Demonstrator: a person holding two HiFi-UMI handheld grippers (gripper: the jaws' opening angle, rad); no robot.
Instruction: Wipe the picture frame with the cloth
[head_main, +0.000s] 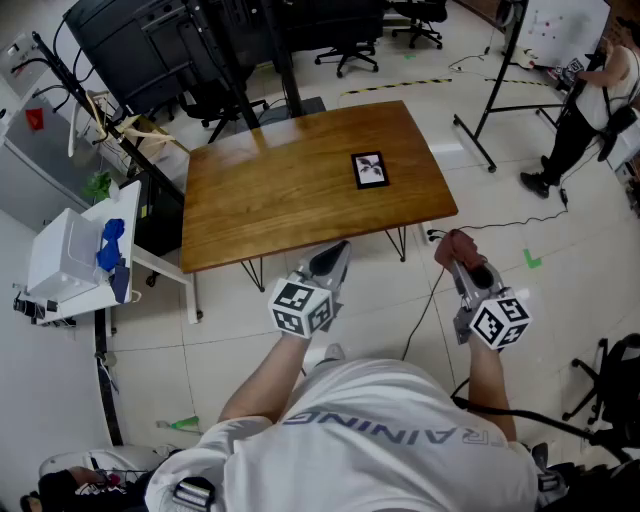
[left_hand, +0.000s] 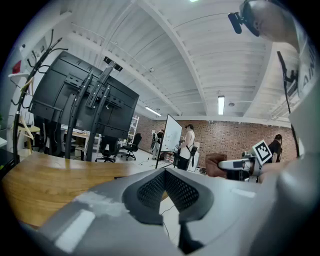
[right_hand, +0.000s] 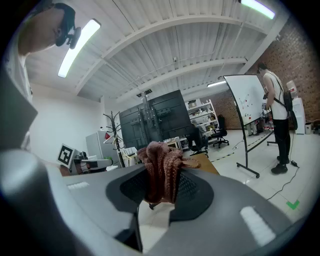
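Note:
A small black picture frame lies flat on the right part of the wooden table. My right gripper is held over the floor off the table's near right corner, shut on a reddish-brown cloth that bunches up between its jaws. My left gripper is at the table's near edge, shut and holding nothing, its tips pressed together. The frame is well ahead of both grippers.
A white side cart with a blue item stands left of the table. Black monitor stands and office chairs are behind it. A whiteboard stand and a person are at the far right. Cables run across the floor.

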